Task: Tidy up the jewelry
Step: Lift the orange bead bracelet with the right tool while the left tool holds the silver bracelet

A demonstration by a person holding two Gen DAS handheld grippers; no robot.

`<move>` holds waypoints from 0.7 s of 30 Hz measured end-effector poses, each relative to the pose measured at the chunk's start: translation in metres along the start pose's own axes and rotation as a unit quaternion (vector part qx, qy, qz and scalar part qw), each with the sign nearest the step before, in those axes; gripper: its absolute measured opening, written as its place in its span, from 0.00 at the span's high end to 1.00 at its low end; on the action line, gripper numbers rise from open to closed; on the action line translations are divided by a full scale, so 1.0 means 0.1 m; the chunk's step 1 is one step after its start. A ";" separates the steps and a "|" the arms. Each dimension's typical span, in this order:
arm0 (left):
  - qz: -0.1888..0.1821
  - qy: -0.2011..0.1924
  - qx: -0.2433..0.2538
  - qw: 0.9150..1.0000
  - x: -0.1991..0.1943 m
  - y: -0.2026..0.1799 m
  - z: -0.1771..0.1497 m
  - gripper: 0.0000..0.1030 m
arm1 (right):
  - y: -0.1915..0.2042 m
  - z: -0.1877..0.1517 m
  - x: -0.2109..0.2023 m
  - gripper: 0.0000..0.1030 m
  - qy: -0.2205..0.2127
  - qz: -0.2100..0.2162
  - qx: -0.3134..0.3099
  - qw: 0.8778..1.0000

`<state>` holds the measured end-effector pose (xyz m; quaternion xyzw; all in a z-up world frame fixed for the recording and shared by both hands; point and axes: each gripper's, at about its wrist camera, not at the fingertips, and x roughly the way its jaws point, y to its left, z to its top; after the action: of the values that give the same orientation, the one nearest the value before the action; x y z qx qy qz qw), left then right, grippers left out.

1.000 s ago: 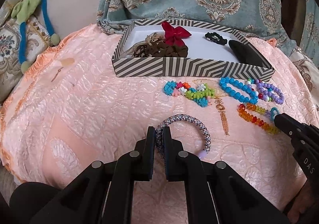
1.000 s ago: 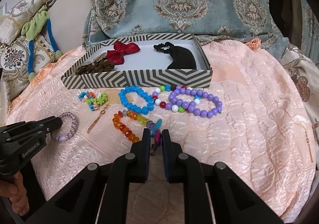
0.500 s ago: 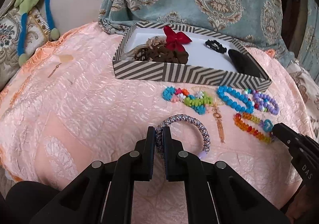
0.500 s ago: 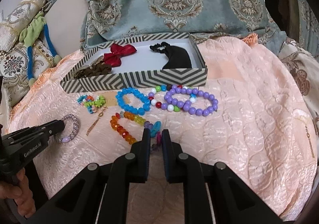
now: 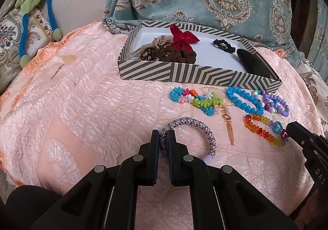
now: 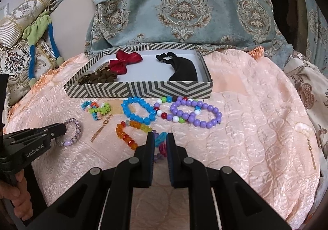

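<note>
Only the right wrist view shows us a gold earring (image 6: 311, 151) far right on the peach cloth (image 6: 246, 107). Left gripper (image 5: 163, 137) clenched on the braided bracelet (image 5: 205, 131); right gripper (image 6: 160, 141) clamps the rainbow bead bracelet (image 6: 131, 133), both near the striped box (image 6: 143, 88).

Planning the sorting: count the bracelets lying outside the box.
6: woven one in left fingers, orange one in right fingers; multicolour chip, blue, mixed-bead and purple ones along the box front.
</note>
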<state>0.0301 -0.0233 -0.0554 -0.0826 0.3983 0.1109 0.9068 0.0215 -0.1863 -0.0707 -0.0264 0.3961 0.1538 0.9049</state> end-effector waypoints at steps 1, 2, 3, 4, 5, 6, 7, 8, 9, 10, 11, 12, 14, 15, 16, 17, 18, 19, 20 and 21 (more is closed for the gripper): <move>0.000 0.000 0.000 1.000 0.00 0.00 0.00 1.00 | 0.01 0.00 -0.01 0.89 -0.002 0.001 -0.002 1.000; 0.000 0.000 0.000 1.000 0.00 0.01 0.00 1.00 | 0.02 0.01 -0.02 0.89 -0.004 0.002 -0.004 1.000; 0.000 -0.001 0.000 1.000 0.00 0.01 0.00 1.00 | 0.03 0.01 -0.03 0.89 -0.008 0.001 -0.007 1.000; 0.000 -0.001 0.000 1.000 0.00 0.01 0.00 1.00 | 0.05 0.02 -0.05 0.89 -0.012 0.000 -0.013 1.000; 0.001 -0.001 0.000 1.000 -0.01 0.01 0.00 1.00 | 0.07 0.02 -0.06 0.89 -0.015 -0.002 -0.021 1.000; 0.001 -0.001 -0.001 1.000 -0.01 0.01 0.00 1.00 | 0.10 0.02 -0.07 0.89 -0.018 -0.002 -0.026 1.000; 0.001 -0.001 0.000 1.000 -0.01 0.01 0.00 1.00 | 0.12 0.03 -0.09 0.89 -0.021 -0.002 -0.030 0.999; 0.002 -0.001 -0.001 1.000 -0.01 0.02 0.00 1.00 | 0.14 0.03 -0.10 0.89 -0.023 -0.002 -0.034 0.999; 0.002 -0.001 -0.001 1.000 -0.01 0.02 0.00 1.00 | 0.15 0.03 -0.10 0.89 -0.025 -0.004 -0.039 0.999; 0.003 0.000 -0.001 1.000 0.00 0.02 0.01 1.00 | 0.16 0.04 -0.11 0.89 -0.025 -0.005 -0.040 0.999; 0.003 0.000 -0.001 1.000 0.00 0.02 0.01 1.00 | 0.15 0.04 -0.11 0.89 -0.025 -0.004 -0.039 0.999; 0.003 0.000 -0.001 1.000 0.00 0.02 0.01 1.00 | 0.15 0.04 -0.11 0.89 -0.024 -0.005 -0.038 0.999; 0.003 0.000 -0.001 1.000 0.00 0.03 0.01 1.00 | 0.13 0.05 -0.10 0.89 -0.022 -0.009 -0.033 0.999; 0.004 0.000 -0.002 1.000 -0.01 0.03 0.01 1.00 | 0.11 0.05 -0.10 0.89 -0.021 -0.010 -0.030 0.999; 0.004 -0.001 -0.003 1.000 0.00 0.03 0.01 1.00 | 0.10 0.05 -0.11 0.89 -0.023 -0.009 -0.025 0.999; 0.004 -0.001 -0.004 1.000 -0.01 0.04 0.01 1.00 | 0.08 0.06 -0.12 0.90 -0.026 -0.008 -0.022 0.999; 0.004 -0.003 -0.006 1.000 -0.01 0.04 0.01 1.00 | 0.06 0.08 -0.15 0.92 -0.032 -0.008 -0.019 0.999; 0.004 -0.004 -0.008 1.000 -0.02 0.05 0.02 1.00 | 0.05 0.09 -0.18 0.93 -0.039 -0.009 -0.016 0.999; 0.004 -0.005 -0.009 1.000 -0.02 0.06 0.02 1.00 | 0.03 0.11 -0.22 0.94 -0.047 -0.009 -0.013 0.999; 0.004 -0.006 -0.011 1.000 -0.03 0.07 0.02 1.00 | 0.01 0.14 -0.27 0.94 -0.056 -0.009 -0.011 0.998</move>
<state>0.0279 -0.0167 -0.0523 -0.0903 0.3924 0.1189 0.9076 0.0139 -0.1901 -0.0418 -0.0311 0.3430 0.1516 0.9265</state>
